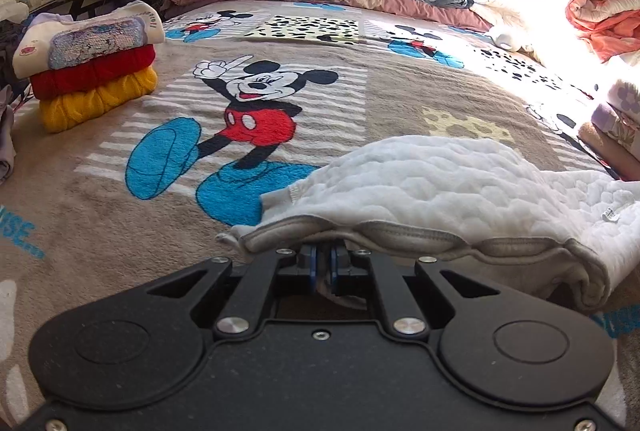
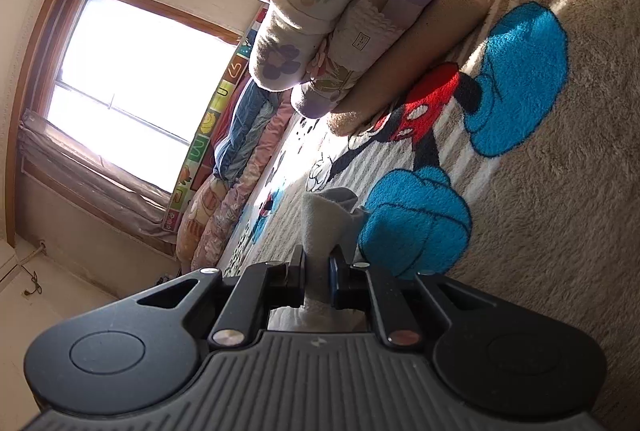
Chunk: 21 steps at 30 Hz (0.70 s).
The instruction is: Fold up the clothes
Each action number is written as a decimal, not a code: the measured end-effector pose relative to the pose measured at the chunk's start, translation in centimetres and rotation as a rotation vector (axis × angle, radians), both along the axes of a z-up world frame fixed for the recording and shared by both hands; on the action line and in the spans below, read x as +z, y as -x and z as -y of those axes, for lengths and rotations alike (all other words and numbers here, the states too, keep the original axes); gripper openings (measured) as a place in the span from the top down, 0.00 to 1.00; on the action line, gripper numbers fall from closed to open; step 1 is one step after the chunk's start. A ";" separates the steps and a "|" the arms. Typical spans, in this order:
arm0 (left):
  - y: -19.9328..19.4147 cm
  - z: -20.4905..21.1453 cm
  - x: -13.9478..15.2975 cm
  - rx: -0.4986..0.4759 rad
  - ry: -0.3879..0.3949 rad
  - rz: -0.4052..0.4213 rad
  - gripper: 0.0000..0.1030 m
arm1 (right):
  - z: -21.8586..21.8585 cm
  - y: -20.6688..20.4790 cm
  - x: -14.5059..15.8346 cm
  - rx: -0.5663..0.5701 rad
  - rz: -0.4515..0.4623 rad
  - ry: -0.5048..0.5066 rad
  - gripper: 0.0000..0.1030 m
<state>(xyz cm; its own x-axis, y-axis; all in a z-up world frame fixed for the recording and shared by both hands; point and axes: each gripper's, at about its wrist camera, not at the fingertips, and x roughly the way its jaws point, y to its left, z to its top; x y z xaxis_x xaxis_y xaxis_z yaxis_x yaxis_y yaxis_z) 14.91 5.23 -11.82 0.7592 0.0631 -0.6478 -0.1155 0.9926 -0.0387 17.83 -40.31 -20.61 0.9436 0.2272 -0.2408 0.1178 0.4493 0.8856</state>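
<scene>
The white quilted garment (image 1: pixel 440 183) lies crumpled on the bed's Mickey blanket (image 1: pixel 120 231), soft, light and floppy. The left tongs (image 1: pixel 323 259) pinch its grey ribbed hem; the right tongs (image 2: pixel 318 271) clamp another bunched bit of the cloth. The firmer hem probably gives the surest hold, since loose fabric sags.

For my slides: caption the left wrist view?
Left tool shut on white quilted garment's hem over Mickey Mouse blanket.

Matte black left hand-held gripper (image 1: pixel 323 260), silver screws, blue pads (right (image 2: pixel 317 269) ribbed)
</scene>
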 end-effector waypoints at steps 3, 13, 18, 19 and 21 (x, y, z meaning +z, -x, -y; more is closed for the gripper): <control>0.3 -2.1 -0.3 0.035 -0.021 -0.013 0.95 | -0.3 0.2 0.1 0.011 0.006 -0.001 0.87; 1.7 -6.5 -0.7 0.091 -0.013 -0.018 0.95 | -0.9 1.9 0.0 0.037 -0.022 -0.010 0.87; 1.1 -8.0 0.2 0.110 -0.034 0.014 0.95 | -1.6 2.4 0.4 0.061 -0.011 0.005 0.87; 0.7 -8.5 0.4 0.113 -0.041 0.019 0.95 | -1.8 2.5 0.5 0.069 -0.009 0.009 0.87; -0.3 -9.3 0.6 0.113 -0.056 0.031 0.95 | -2.4 2.6 0.4 0.087 -0.014 0.015 0.87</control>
